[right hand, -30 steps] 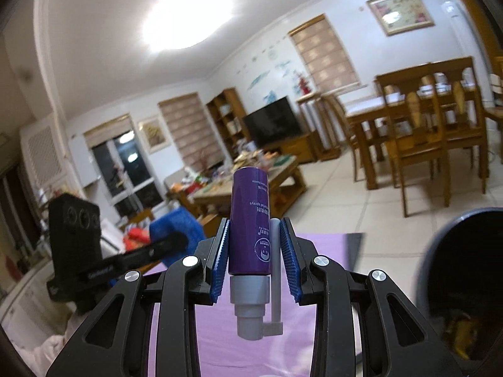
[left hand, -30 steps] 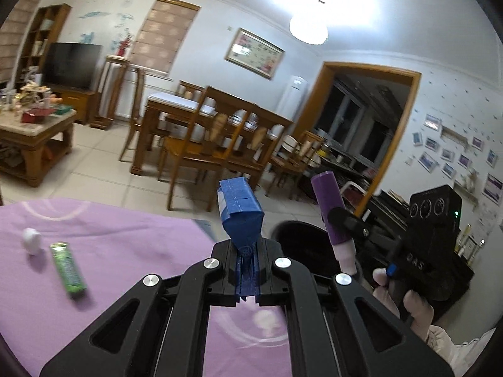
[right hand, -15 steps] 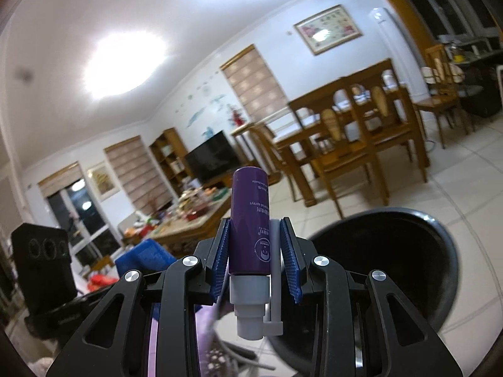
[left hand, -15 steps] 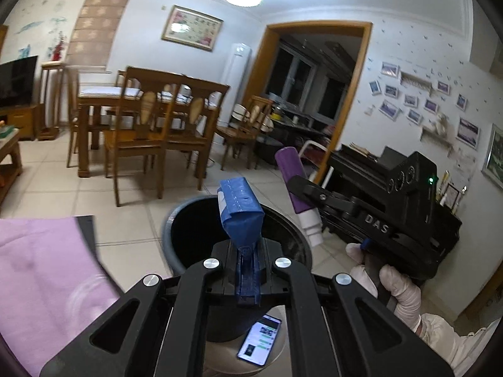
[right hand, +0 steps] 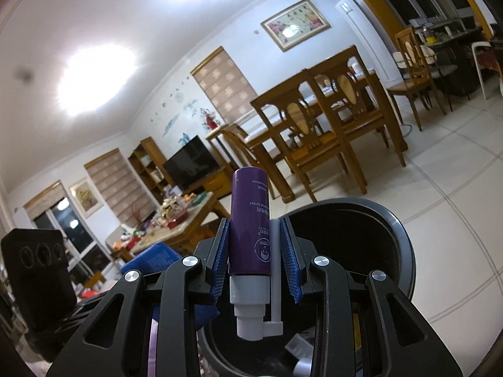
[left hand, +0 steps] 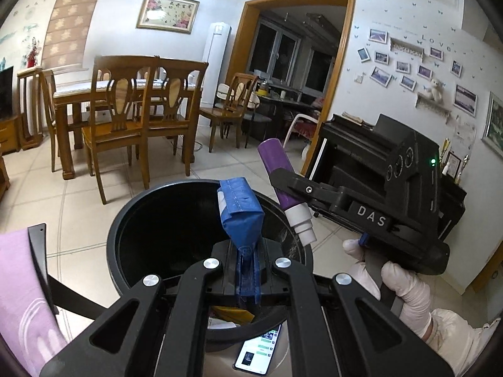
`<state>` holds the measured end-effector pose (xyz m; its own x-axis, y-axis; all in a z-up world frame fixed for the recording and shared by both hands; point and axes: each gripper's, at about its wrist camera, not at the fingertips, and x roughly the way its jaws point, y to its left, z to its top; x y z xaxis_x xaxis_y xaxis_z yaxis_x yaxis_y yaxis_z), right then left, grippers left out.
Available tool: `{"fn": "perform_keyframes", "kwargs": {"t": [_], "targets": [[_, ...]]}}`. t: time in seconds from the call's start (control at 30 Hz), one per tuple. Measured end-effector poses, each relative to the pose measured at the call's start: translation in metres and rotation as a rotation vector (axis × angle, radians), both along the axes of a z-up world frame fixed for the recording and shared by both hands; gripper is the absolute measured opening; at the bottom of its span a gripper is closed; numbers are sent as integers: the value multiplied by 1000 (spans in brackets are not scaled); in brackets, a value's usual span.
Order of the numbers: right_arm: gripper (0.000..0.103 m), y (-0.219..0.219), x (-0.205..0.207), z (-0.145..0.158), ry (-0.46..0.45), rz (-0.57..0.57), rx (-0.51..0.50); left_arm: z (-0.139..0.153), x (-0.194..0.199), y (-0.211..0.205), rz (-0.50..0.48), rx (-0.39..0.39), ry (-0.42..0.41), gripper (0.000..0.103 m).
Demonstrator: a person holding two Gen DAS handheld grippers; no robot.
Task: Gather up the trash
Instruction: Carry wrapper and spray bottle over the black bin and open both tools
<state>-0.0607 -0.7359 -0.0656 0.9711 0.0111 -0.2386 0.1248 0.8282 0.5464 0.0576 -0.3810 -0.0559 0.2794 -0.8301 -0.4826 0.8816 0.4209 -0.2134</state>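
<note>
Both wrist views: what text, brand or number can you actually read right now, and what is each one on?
"DAS": white letters on the body of the right tool.
"LOVE": letters on the wall above the photos.
"sprays": upside down on the purple spray bottle; its other print is too small to read.
Phone screen by the trash bin: too small.
Blue packet: no legible text.

L gripper (left hand: 246, 279) pinching blue packet (left hand: 240, 216) over black bin (left hand: 132, 216), R gripper (left hand: 287, 185) w/ purple bottle (left hand: 278, 169)
</note>
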Motion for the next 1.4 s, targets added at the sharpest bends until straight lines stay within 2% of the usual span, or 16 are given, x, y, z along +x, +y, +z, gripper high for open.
{"fn": "perform_keyframes", "kwargs": {"t": [0.73, 0.87, 0.97, 1.17, 1.23, 1.27, 1.3, 1.37, 1.4], "targets": [[32, -4, 36, -32, 56, -22, 24, -16, 9, -20, 2, 41, 46, 6], [30, -2, 38, -33, 66, -29, 17, -19, 11, -23, 7, 48, 52, 7], [24, -2, 40, -39, 71, -33, 15, -21, 12, -25, 10, 53, 55, 7], [24, -4, 43, -47, 73, -34, 21, -23, 12, -29, 6, 64, 60, 7], [26, -3, 42, -49, 60, -38, 23, -24, 11, -29, 9, 68, 58, 9], [37, -3, 42, -50, 56, -40, 26, -24, 11, -30, 10, 70, 57, 9], [55, -5, 42, -49, 54, -43, 31, -24, 11, -31, 13, 77, 57, 11], [70, -7, 38, -53, 42, -49, 50, -26, 13, -32, 23, 88, 59, 35], [71, -8, 36, -54, 33, -53, 62, -27, 12, -31, 40, 90, 51, 69]]}}
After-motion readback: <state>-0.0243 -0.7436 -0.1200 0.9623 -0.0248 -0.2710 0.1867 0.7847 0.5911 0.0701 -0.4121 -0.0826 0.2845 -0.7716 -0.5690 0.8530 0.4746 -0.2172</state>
